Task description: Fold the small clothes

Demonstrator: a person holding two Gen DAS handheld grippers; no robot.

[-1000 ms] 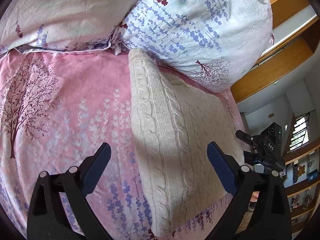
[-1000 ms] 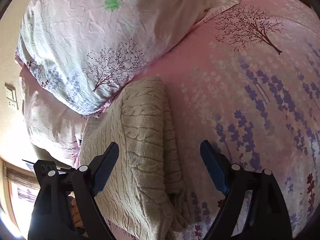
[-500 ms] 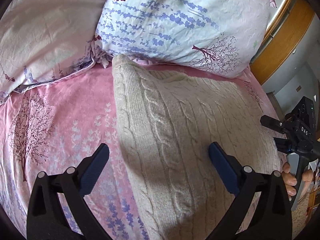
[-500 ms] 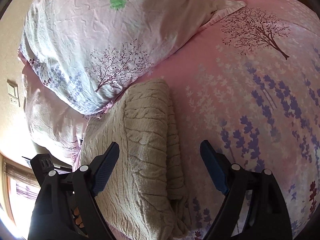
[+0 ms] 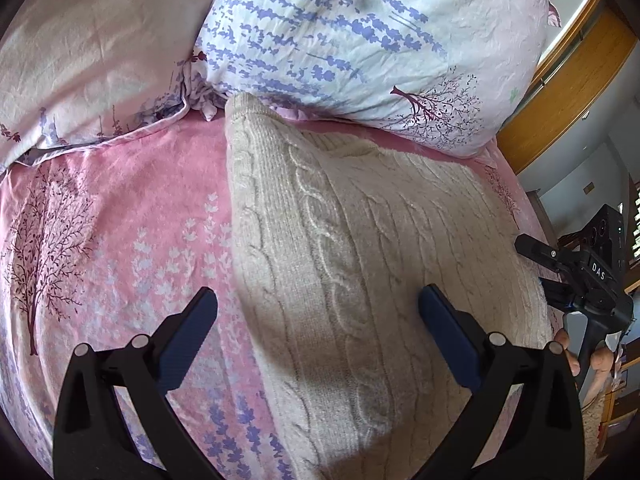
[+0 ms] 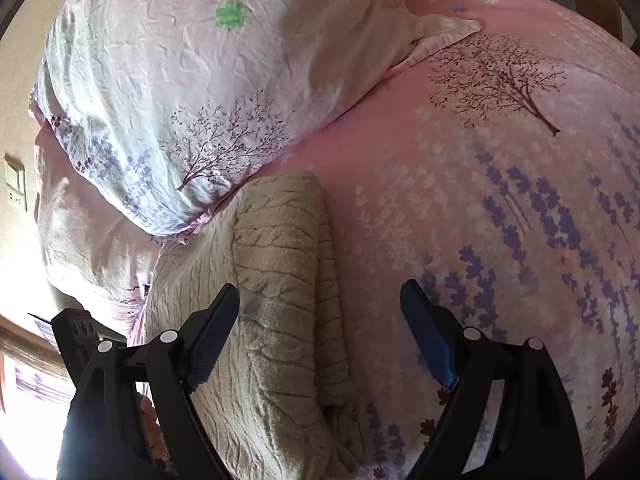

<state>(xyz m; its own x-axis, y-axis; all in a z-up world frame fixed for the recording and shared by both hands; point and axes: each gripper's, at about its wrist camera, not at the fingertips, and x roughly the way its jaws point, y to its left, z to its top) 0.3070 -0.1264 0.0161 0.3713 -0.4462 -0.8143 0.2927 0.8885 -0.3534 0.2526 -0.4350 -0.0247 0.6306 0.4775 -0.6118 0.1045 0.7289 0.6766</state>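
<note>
A cream cable-knit sweater [image 5: 360, 272] lies folded on the pink floral bedsheet [image 5: 120, 220], its far end against a pillow. My left gripper [image 5: 316, 320] hovers open over the sweater's near left edge, nothing between its blue pads. In the right wrist view the same sweater [image 6: 276, 280] shows its stacked folded layers, and my right gripper [image 6: 320, 320] stands open above its right edge and the bedsheet [image 6: 500, 208], holding nothing. The other gripper [image 5: 580, 276] and a hand show at the left wrist view's right edge.
Two floral pillows [image 5: 360, 40] [image 5: 92, 52] lie along the far side of the bed. A wooden frame [image 5: 568, 80] and a room with shelves lie beyond the bed's right edge. A pillow [image 6: 180, 92] and a wall switch [image 6: 14, 180] show in the right wrist view.
The left wrist view has shifted right and rolled, so the sweater now fills more of the space between the fingers. The right gripper has stayed in place. Both stay open.
</note>
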